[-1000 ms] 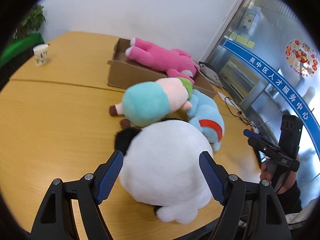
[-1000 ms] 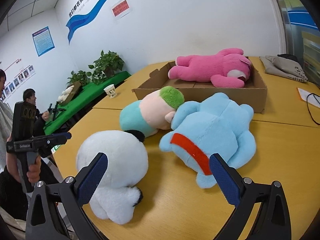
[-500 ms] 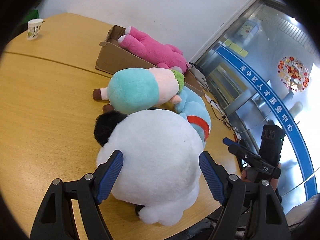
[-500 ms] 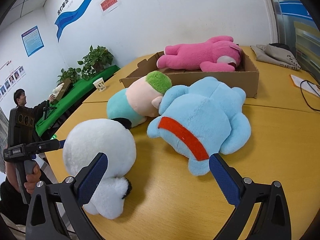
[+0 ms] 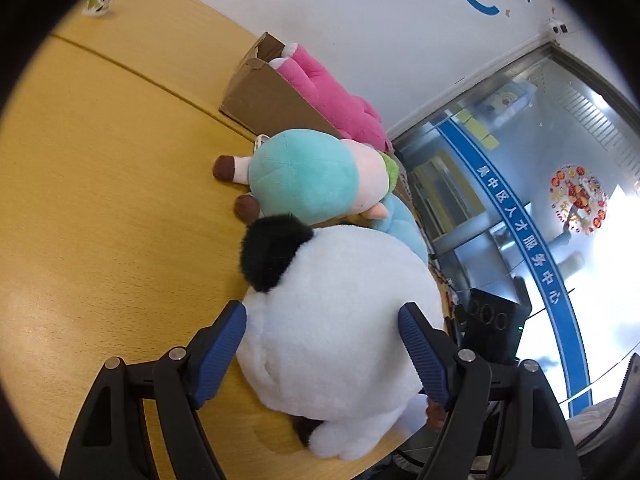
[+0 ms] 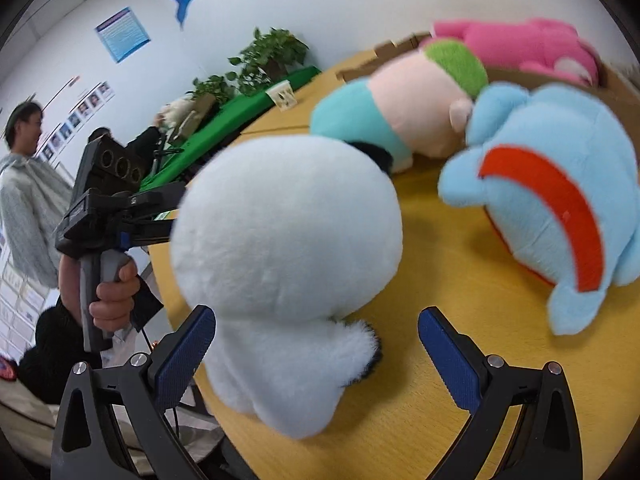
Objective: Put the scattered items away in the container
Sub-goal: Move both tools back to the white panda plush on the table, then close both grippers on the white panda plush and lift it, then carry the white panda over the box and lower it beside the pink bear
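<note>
Teal plush (image 5: 308,176) between panda (image 5: 340,312), box (image 5: 276,100)

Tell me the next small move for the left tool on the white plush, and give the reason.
Probably close the left tool on the white plush. Its blue pads already flank the toy's round body but stand open, so nothing is gripped yet. The plush rests on the table, outside the cardboard box.

A brown cardboard box (image 5: 276,100) holds a pink plush bear (image 5: 332,92) lying lengthwise. Just in front of the box lie a teal-bodied plush doll with a green tuft (image 5: 316,176) and a light-blue plush with a red band (image 6: 560,196), touching each other. Farthest from the box rests a round white plush with a black ear (image 5: 340,308).
</note>
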A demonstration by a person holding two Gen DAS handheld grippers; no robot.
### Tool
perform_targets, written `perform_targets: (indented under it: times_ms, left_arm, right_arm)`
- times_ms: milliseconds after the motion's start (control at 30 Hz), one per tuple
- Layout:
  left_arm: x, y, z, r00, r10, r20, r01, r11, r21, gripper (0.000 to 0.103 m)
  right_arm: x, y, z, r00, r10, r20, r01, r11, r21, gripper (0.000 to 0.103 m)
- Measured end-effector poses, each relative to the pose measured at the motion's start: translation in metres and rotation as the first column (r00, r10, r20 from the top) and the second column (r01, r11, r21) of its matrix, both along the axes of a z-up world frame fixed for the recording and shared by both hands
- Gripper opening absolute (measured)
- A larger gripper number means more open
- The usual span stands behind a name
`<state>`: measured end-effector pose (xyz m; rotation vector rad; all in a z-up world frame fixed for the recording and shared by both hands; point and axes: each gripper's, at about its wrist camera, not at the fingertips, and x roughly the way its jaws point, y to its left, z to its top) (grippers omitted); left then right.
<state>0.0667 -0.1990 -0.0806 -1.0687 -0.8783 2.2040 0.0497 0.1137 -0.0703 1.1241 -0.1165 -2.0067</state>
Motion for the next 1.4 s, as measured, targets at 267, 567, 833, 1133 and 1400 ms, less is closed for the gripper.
perform_targets:
  times_ms: [267,567,833,1133,1400]
  left_arm:
    - [-0.014,-0.001,-0.027,0.998,-0.054,0.022,0.050,0.988,0.143,0.084]
    - [-0.012,0.009,-0.018,0.989,-0.144,-0.016,0.145,0.982,0.121,0.072]
    - [-0.008,0.024,0.033,0.974,-0.184,-0.135,0.194,0.979,0.059,0.068]
    - [-0.045,0.042,0.131,0.915,-0.256,-0.310,0.249,0.966,-0.063,0.068]
    - [-0.124,0.052,0.204,0.853,-0.314,-0.418,0.276,0.950,-0.150,0.068]
  right_arm:
    - [-0.011,-0.017,-0.020,0.990,0.074,0.117,-0.061,0.991,-0.116,0.103]
    - [0.000,-0.039,-0.019,0.992,0.120,0.046,-0.116,0.990,-0.083,0.093]
    - [0.010,-0.027,0.015,0.993,0.098,-0.063,-0.103,0.991,-0.087,0.087]
    - [-0.007,-0.019,0.094,0.966,0.048,-0.255,-0.079,0.990,-0.113,0.086]
    - [-0.064,-0.018,0.164,0.922,0.003,-0.387,-0.051,0.992,-0.113,0.086]
